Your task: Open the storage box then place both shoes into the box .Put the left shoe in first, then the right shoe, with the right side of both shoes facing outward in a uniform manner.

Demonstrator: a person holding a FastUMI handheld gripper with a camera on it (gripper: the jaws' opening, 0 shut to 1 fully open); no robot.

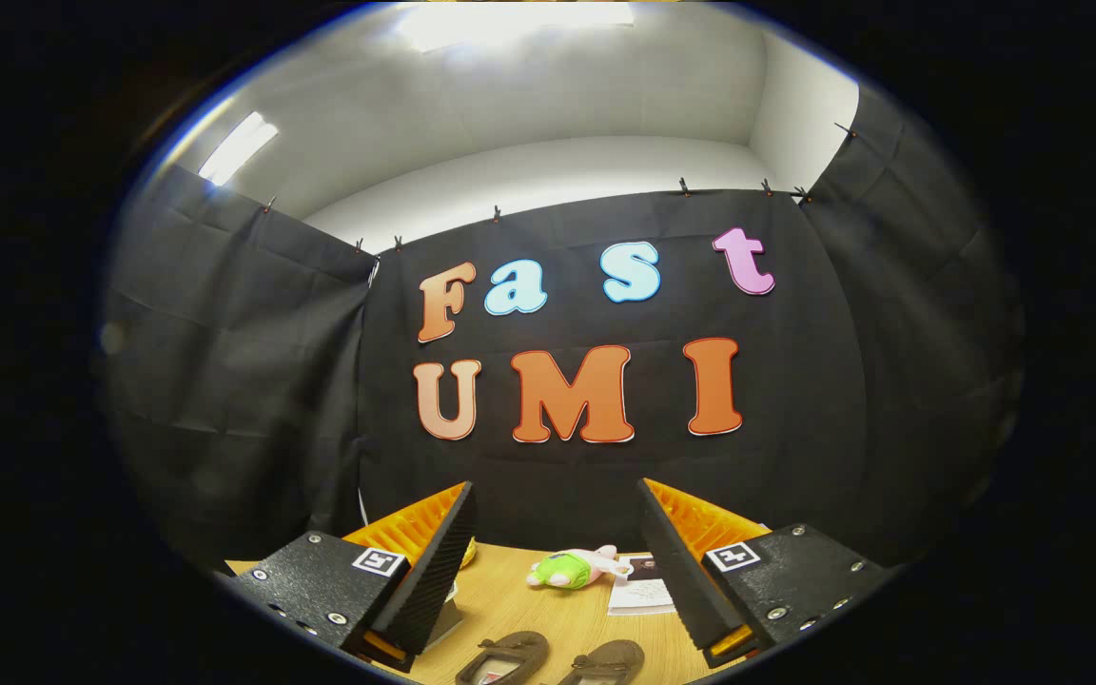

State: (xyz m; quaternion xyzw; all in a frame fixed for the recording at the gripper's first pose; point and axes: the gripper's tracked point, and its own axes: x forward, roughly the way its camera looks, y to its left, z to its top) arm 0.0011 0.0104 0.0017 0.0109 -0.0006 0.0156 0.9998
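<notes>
My gripper [557,533] is held high and level above a wooden table [510,604], its two black and orange fingers [434,561] standing wide apart with nothing between them. Below the gap between the fingers lie two brown shoes: one [502,656] to the left and one [607,661] to the right, side by side near the table's front. Only their upper parts show. Just behind the left finger a grey edge [448,618] of some object peeks out; I cannot tell what it is.
A small plush toy [572,568] in green and pink lies on the table beyond the fingers. Right of it rests a white paper or card [641,590]. Black cloth walls close the booth behind and on both sides.
</notes>
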